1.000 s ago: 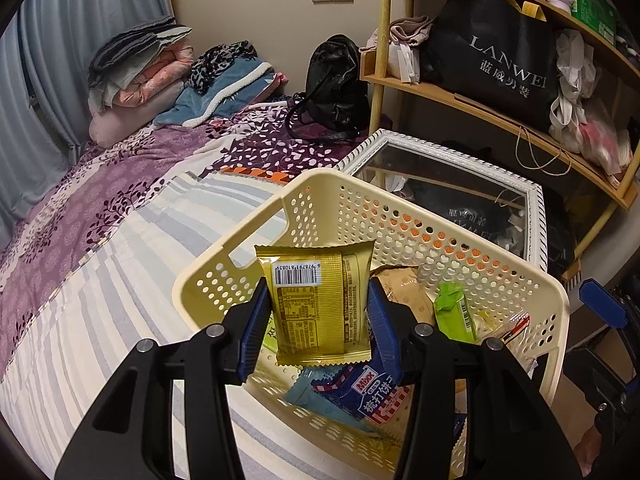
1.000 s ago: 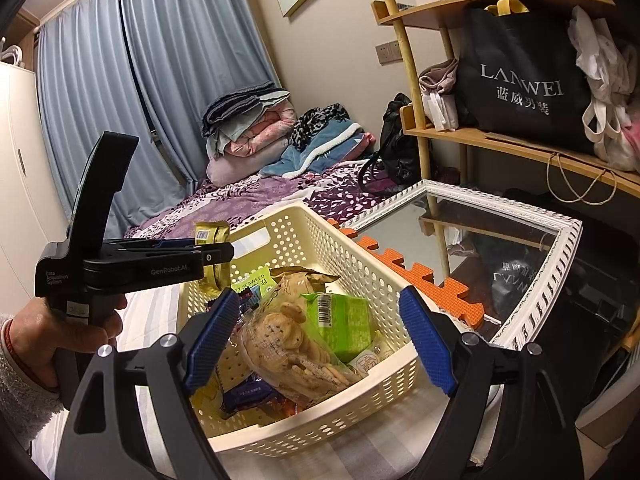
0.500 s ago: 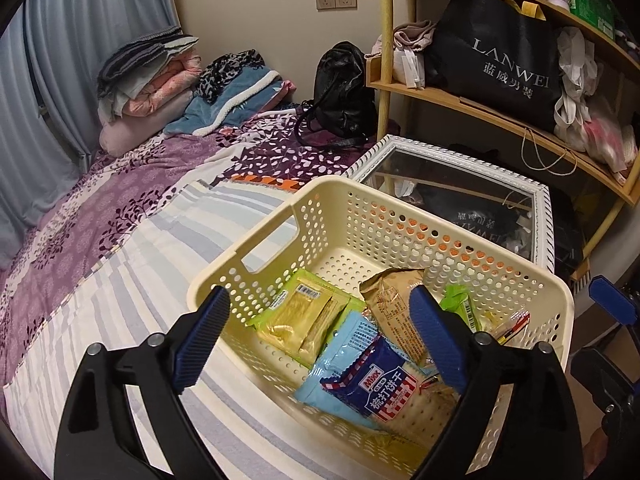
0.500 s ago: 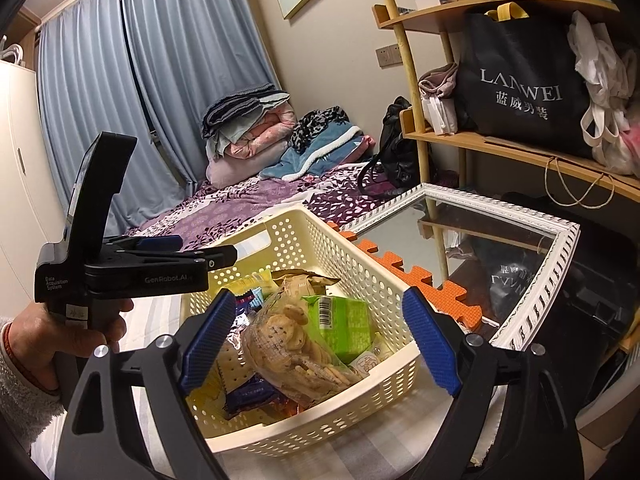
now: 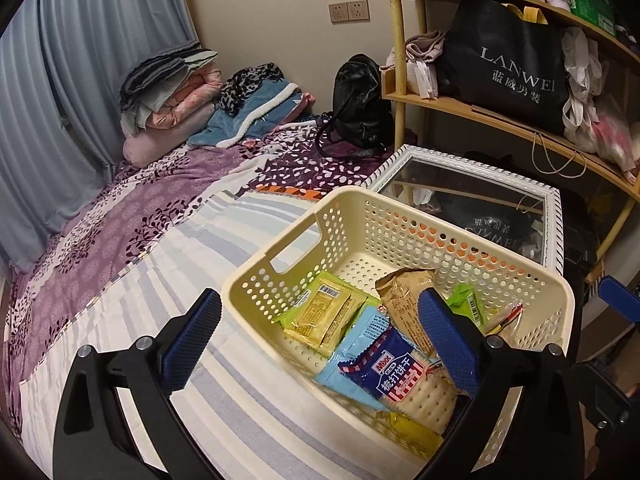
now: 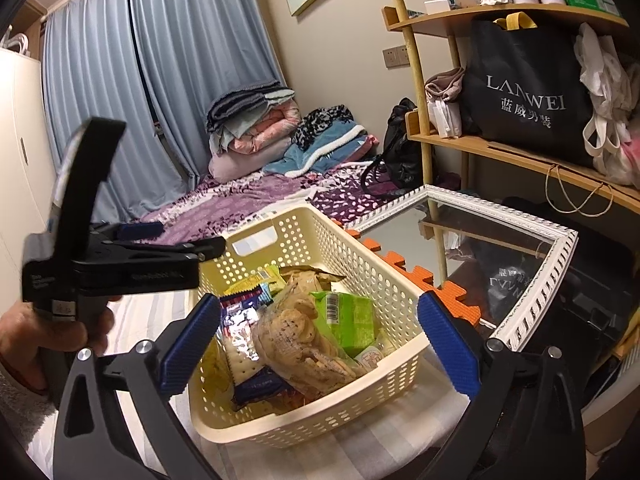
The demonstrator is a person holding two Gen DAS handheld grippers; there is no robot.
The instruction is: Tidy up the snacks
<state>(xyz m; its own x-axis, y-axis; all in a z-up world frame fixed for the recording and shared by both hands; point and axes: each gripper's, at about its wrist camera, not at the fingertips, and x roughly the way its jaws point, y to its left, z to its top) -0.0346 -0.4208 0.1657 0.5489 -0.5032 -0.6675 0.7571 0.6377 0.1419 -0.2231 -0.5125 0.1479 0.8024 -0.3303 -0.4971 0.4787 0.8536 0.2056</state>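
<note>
While its jaws are opening wide with nothing pressed between the pads, the left gripper [image 5: 318, 340] hangs over the near left edge of the cream basket [image 5: 308, 224], which stands on the striped blanket [image 5: 180, 272] of the bed, near the bed's right edge. Its left pad is outside the basket over the blanket; its right pad is above the basket's middle. Between them, on the basket floor near the left wall, lies the yellow snack packet [image 5: 326, 318], apart from both pads. Just right of it is the blue cracker pack [image 5: 394, 372], partly under the right pad, then a brown bag [image 5: 404, 296] and a green packet [image 5: 466, 300] toward the right wall.

From the right wrist, a hand [image 6: 44, 344] holds the left gripper at the basket's left side. The right gripper [image 6: 318, 344] is also opening wide and grips nothing; it hovers over the basket's near edge, with the clear bag of biscuits [image 6: 296, 340] and the green box [image 6: 348, 318] lying below, between its pads. Right of the basket, a white-framed mirror [image 6: 532, 292] lies beside the bed
</note>
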